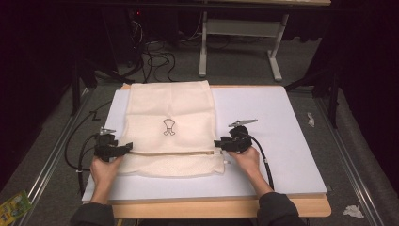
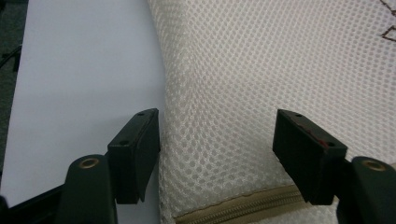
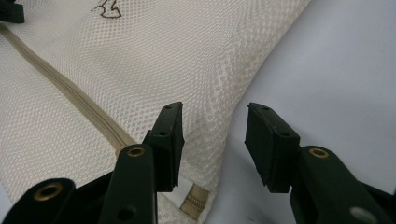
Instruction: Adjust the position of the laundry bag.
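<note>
Cream mesh zippered laundry bag flat on white-topped desk, tan zipper shut, contents unseen, left claw apart at bag's left edge, right claw apart at bag's right edge

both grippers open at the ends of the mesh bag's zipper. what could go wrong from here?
1. The left gripper straddles open-weave mesh bag fabric; closing there may pinch only the top layer, so the bag bunches rather than being held.
2. The right gripper sits half over the bag's edge, beside the zipper end; its jaws could close on fabric and miss the zipper.
</note>
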Available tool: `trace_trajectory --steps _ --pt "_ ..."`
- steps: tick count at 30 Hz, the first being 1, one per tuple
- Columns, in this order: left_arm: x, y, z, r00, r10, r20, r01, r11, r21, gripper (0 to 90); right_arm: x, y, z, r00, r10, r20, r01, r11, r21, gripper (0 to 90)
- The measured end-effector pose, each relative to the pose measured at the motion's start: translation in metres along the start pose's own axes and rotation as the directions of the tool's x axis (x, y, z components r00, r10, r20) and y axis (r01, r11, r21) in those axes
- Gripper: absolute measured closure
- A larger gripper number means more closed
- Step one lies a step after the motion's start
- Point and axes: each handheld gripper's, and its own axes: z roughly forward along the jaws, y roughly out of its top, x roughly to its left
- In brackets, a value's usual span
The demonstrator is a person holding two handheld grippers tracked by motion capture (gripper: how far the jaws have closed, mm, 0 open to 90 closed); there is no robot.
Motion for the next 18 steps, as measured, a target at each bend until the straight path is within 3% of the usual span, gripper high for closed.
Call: trace_trajectory --steps 6,12,18 --pt "-0.001 0.002 0.002 1.0000 0.001 -0.004 0.000 0.9998 0.020 34.2 -0.002 0.000 0.009 0.9997 0.023 -0.013 -0.023 0.999 0.029 58.0" --pt "-0.002 0.004 0.002 0.9998 0.016 -0.006 -0.016 0.9991 0.040 41.4 0.001 0.002 0.016 0.9989 0.039 -0.026 -0.038 0.997 0.065 63.3" --pt "-0.005 0.008 0.002 0.9989 0.047 -0.001 -0.047 0.9966 0.067 58.6 0.004 0.004 0.018 0.9999 0.011 -0.010 -0.010 0.996 0.092 82.1"
